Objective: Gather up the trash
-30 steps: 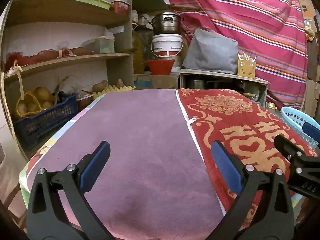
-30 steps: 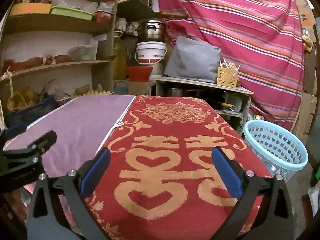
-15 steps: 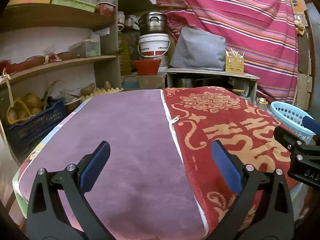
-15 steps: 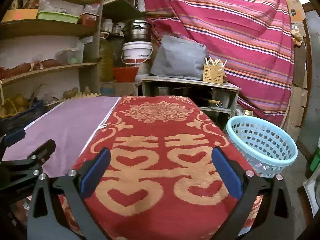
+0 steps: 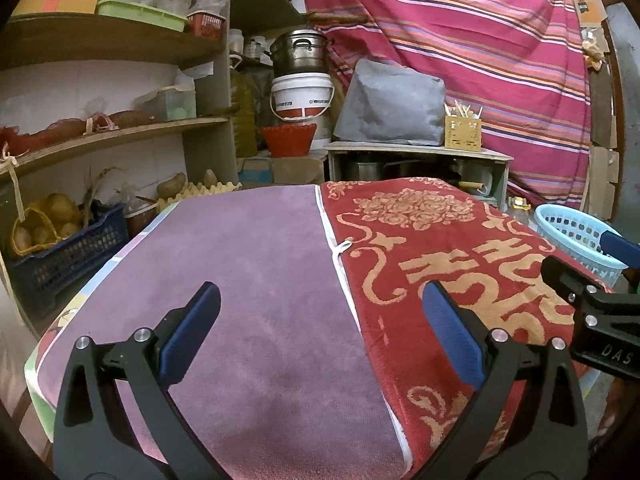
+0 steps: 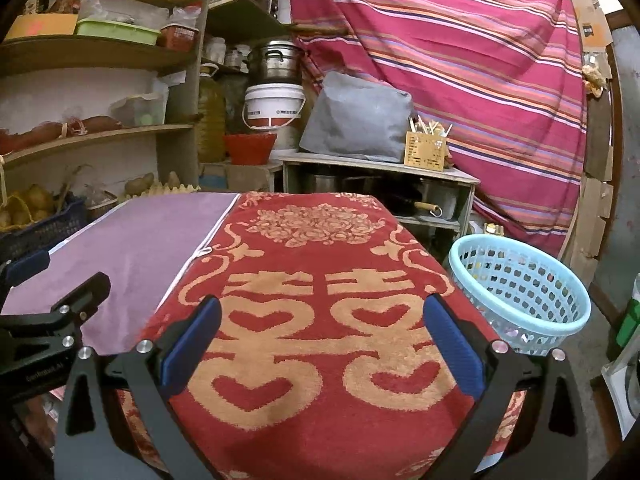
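My left gripper (image 5: 320,332) is open and empty above the purple cloth (image 5: 256,280) on the table. My right gripper (image 6: 320,336) is open and empty above the red and gold patterned cloth (image 6: 316,280). A light blue plastic basket (image 6: 520,292) stands on the floor to the right of the table; it also shows in the left wrist view (image 5: 576,236). Small bits show through its holes, too small to name. No trash shows on either cloth. Each gripper shows at the edge of the other's view.
Wooden shelves (image 5: 112,136) with boxes and potatoes stand at the left, with a dark blue crate (image 5: 60,252) below. A low cabinet (image 6: 380,184) with a grey bag, a white bucket (image 6: 276,106) and a pot stands behind the table. A striped curtain (image 6: 460,60) hangs at the back.
Both grippers have drawn back and a little to the right from the table. More of the table front and the blue basket is in view. Both stay open and empty.
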